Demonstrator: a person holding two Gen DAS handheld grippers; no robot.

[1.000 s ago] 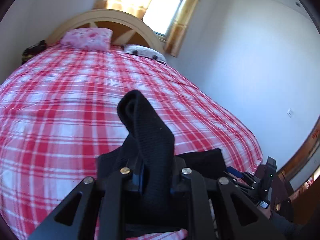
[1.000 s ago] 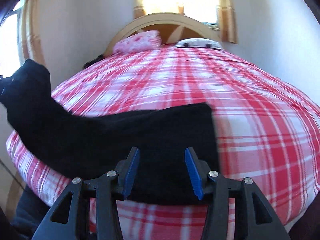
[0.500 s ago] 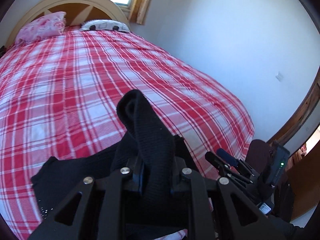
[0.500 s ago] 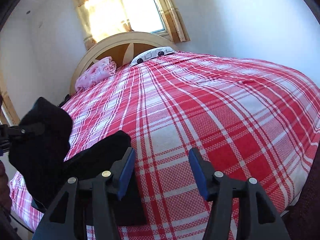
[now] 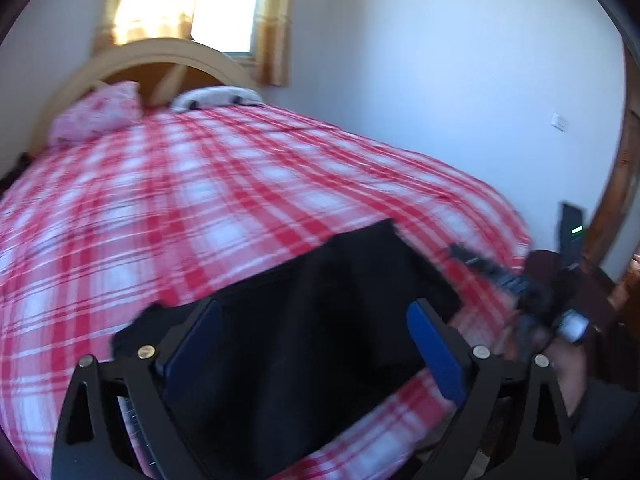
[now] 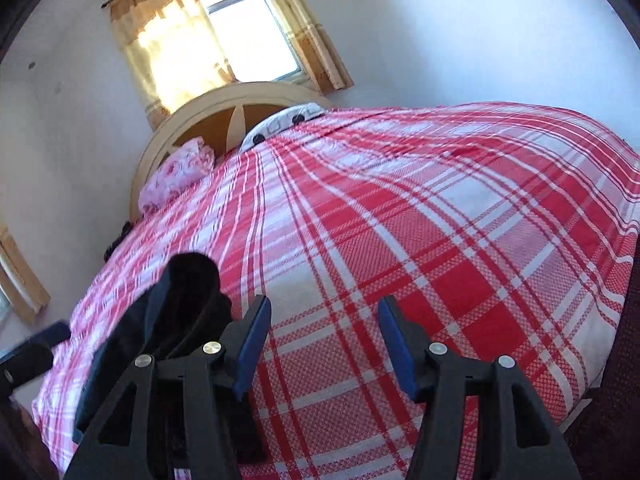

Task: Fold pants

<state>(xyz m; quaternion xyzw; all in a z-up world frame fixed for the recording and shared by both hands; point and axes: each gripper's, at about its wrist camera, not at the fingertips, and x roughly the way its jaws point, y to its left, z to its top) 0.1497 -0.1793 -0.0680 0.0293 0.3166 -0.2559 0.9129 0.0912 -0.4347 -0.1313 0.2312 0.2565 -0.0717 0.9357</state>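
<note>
While empty, both claws (image 5: 314,344) (image 6: 324,338) wide above pants (image 5: 320,320).

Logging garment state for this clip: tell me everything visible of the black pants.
The black pants look like soft, matte dark fabric, lying folded in a roughly rectangular slab near the foot of the red plaid bed. The left view is blurred, so seams and waistband cannot be made out. The left tongs are open just above them, gripping nothing. In the right view a bunched dark edge rises beside the open right tongs, not between them.
</note>
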